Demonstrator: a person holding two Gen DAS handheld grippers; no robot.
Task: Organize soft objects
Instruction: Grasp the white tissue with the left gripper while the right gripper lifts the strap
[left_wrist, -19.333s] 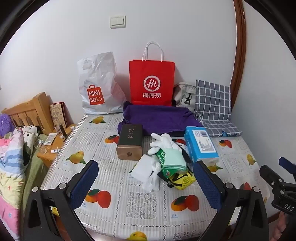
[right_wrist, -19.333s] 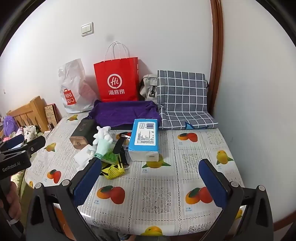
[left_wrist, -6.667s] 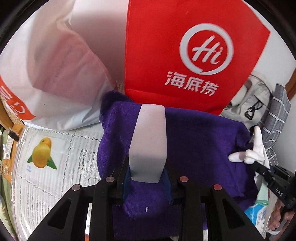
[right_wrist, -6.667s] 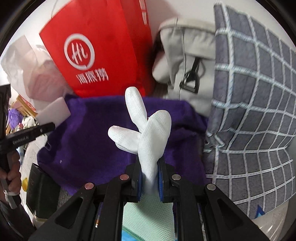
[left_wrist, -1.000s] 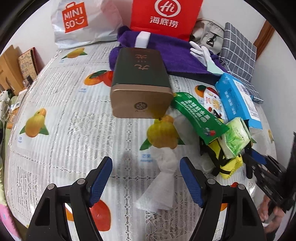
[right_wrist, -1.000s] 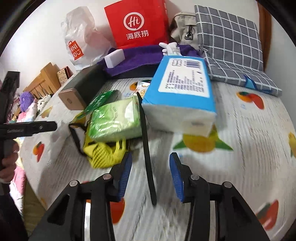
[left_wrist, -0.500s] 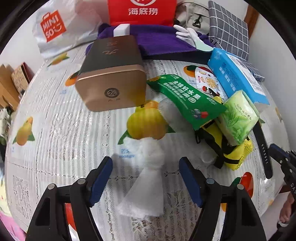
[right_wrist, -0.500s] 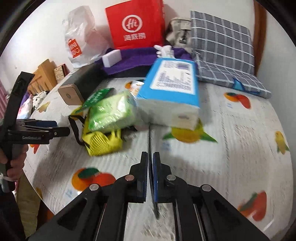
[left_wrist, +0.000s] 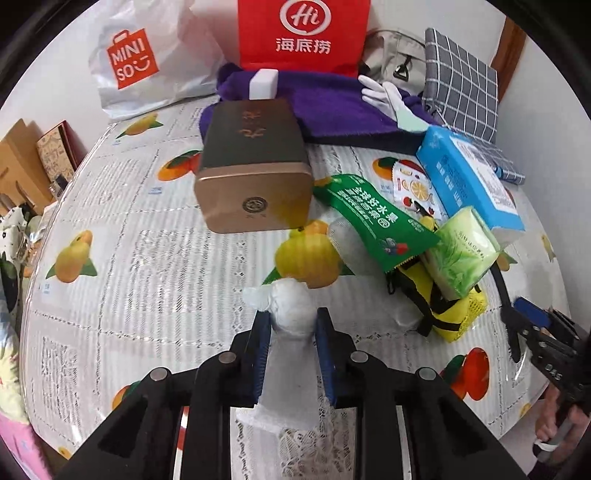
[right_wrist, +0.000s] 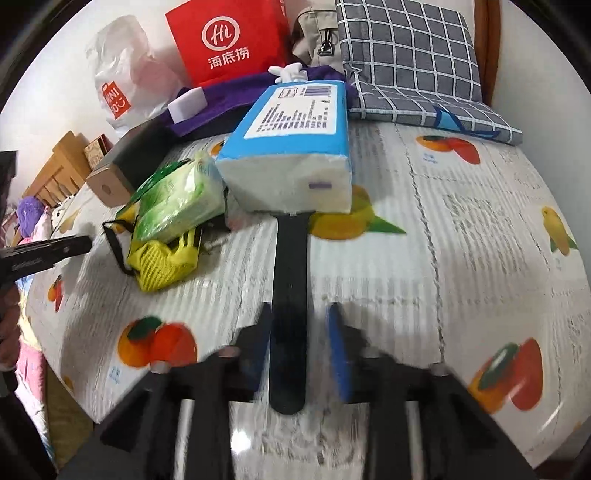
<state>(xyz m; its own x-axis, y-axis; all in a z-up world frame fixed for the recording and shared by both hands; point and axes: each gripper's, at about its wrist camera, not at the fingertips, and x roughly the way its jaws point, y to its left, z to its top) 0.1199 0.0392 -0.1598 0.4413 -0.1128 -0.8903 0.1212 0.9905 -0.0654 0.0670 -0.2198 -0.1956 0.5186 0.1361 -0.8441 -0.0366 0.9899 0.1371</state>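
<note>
- Fruit-print tablecloth (left_wrist: 110, 280), slick and ribbed, purple towel (left_wrist: 332, 110) at the back.
- Left gripper (left_wrist: 291, 343) pinched on the crumpled white cloth (left_wrist: 290, 317) near the front edge; best lifted straight, slowly.
- Right gripper (right_wrist: 301, 347) parted around the flat black strap (right_wrist: 290, 295), seemingly not clamped, blurred.
- Soft stuff: limp cloth, white glove (left_wrist: 384, 98) on towel.

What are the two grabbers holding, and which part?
The left gripper pinches the knotted white cloth just below its knot. The right gripper straddles the black strap near its free end, but blur hides contact.
</note>
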